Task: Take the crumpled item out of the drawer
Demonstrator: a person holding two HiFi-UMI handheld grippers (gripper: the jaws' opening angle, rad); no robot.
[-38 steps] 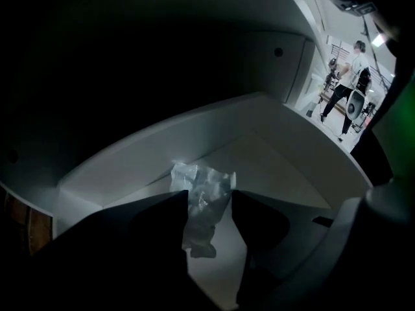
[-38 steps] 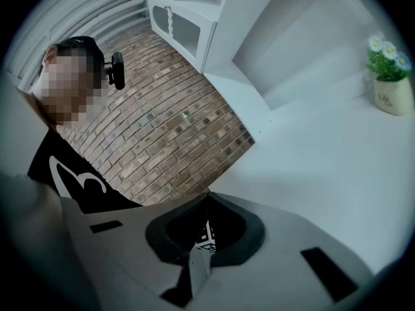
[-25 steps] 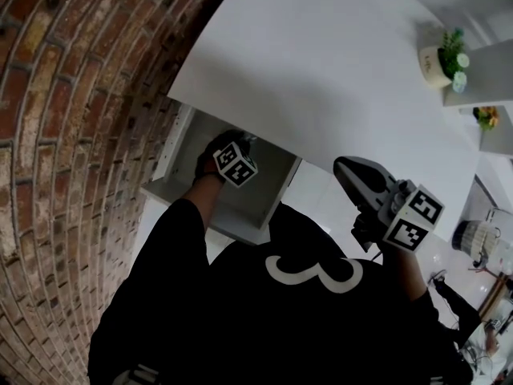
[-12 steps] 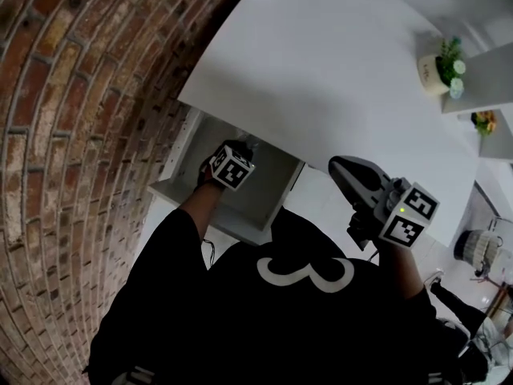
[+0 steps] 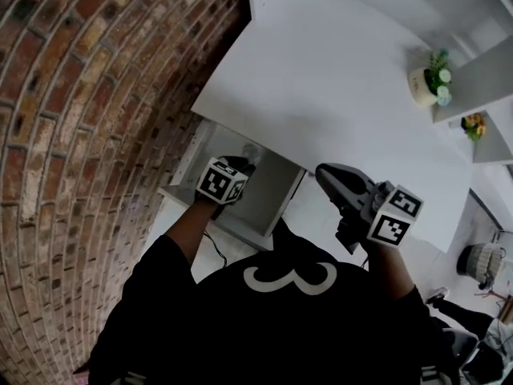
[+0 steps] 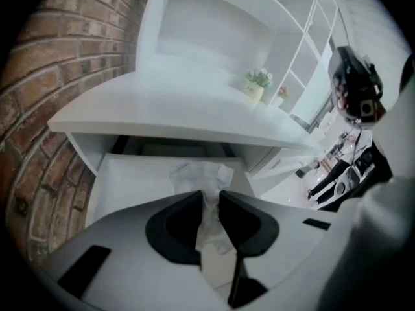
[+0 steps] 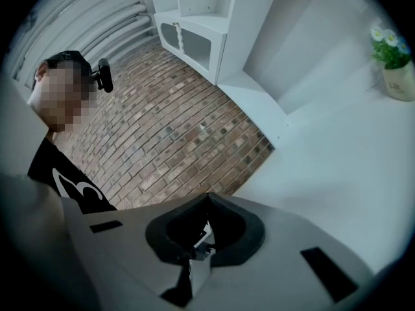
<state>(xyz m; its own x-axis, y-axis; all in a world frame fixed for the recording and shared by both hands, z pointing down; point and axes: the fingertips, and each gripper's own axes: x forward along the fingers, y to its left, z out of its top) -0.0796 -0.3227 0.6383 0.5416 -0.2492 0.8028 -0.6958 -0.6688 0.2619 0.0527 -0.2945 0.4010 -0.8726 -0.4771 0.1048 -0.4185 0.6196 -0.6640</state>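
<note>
Gripping the crumpled paper inside the open drawer, left-hand tongs only.

Left gripper (image 6: 209,198): jaws narrowed onto a strip of the crumpled paper (image 6: 202,173). The paper's bulk spreads just beyond the tips, and its long axis runs up the frame toward the back of the drawer (image 6: 110,186), below the desk top (image 6: 162,102); it is not yet clear of the drawer. In the head view the left arm reaches down at centre-left. The right gripper (image 7: 206,198), jaws together and empty, is held well apart at centre-right, so the lift probably falls to the left.
</note>
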